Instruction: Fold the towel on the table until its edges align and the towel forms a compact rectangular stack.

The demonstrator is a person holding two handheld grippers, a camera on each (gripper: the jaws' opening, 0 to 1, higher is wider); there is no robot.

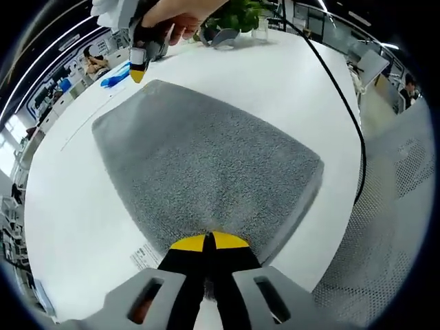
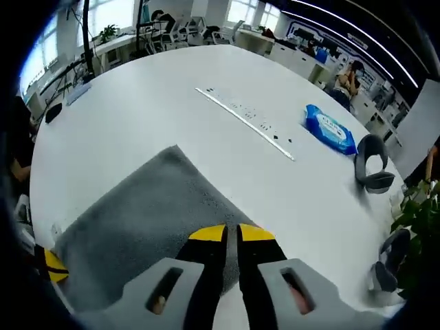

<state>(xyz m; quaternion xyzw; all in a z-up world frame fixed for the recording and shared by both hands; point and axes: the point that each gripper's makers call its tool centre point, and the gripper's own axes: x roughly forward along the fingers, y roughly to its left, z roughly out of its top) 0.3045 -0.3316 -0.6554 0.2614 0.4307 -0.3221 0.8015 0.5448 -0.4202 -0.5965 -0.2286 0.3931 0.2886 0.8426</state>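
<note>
A grey towel (image 1: 206, 161) lies flat on the white table (image 1: 75, 206), with a thick folded edge along its right side. In the left gripper view my left gripper (image 1: 208, 242) stands at the towel's near edge, its yellow-tipped jaws pressed together on the cloth. At the far corner a hand holds my right gripper (image 1: 137, 69). In the right gripper view the right gripper (image 2: 230, 234) sits over the towel (image 2: 137, 220) edge, jaws nearly together with grey cloth between them. The left gripper's yellow tip (image 2: 53, 265) peeks in at the lower left.
A blue wipes pack (image 2: 330, 128), a long white power strip (image 2: 244, 122) and a grey curved object (image 2: 371, 168) lie beyond the towel. A potted plant (image 1: 237, 14) stands at the table's end. A black cable (image 1: 344, 103) runs along the table edge beside a mesh chair (image 1: 392, 227).
</note>
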